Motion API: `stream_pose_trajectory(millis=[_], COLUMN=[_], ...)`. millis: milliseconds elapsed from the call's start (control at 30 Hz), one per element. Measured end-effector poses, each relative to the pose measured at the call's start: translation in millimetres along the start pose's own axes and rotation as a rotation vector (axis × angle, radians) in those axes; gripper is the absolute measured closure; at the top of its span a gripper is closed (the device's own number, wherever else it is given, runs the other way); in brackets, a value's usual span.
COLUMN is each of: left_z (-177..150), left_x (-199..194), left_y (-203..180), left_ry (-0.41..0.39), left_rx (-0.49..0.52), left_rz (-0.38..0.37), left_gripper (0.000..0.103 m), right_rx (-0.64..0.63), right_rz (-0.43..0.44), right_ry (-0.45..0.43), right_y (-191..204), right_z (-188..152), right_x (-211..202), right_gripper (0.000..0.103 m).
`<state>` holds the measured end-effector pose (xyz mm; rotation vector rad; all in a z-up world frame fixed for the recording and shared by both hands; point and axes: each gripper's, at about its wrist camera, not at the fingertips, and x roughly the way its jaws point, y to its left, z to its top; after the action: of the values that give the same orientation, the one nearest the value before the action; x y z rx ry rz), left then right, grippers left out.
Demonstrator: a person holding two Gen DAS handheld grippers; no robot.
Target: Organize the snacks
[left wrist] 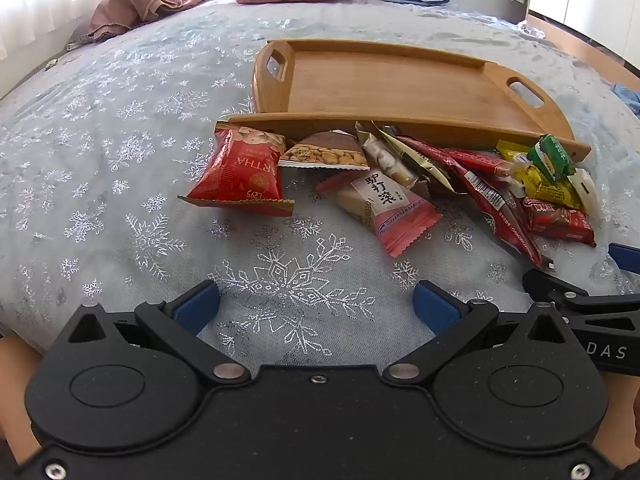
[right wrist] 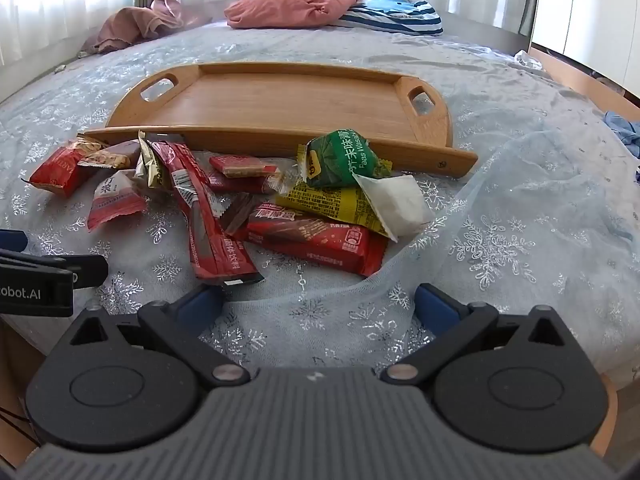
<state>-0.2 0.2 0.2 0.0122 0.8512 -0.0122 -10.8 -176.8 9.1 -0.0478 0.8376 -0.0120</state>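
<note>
Snacks lie in a loose heap on the bed, pressed up against the near rim of the wooden tray, which has nothing in it yet. Your left gripper and right gripper both hang low over the snowflake cover short of the heap, jaws spread wide, nothing between them.

Your main risk is the overlap. The long red stick pack lies across its neighbours, and the green wasabi packet sits on the yellow packet with the white sachet leaning against both. Close on any of these from above and you may pinch two wrappers at once, or drag one along and scatter the rest.

Watch the cover too. It is thin and wrinkled, with a raised fold just ahead of your right gripper; a low, flat approach could catch cloth with the packet and pull the whole heap, perhaps the tray as well.

Packets on the left are easier: the red nut bag and the pink packet lie mostly clear of the others. Both look puffy and slick, so a grip at the very edge could slip.

Several packets also butt against the tray's rim, and pushing forward may wedge them under its lip or shove the tray across the soft bed. Your grippers are close together; keep them from crossing.
</note>
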Motion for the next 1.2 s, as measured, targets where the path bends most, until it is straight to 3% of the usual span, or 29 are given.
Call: stream_pose_trajectory(millis=[1200], left_z=[1.2], left_x=[-1.2], left_y=[0.7], left_ry=[0.004], left_rx=[0.000], left_rz=[-0.001], left_gripper=[0.000], right_rx=[0.007], right_rz=[0.007], right_ry=[0.002], right_y=[0.4], right_z=[0.5], right_x=[0.6], right_gripper=[0.000])
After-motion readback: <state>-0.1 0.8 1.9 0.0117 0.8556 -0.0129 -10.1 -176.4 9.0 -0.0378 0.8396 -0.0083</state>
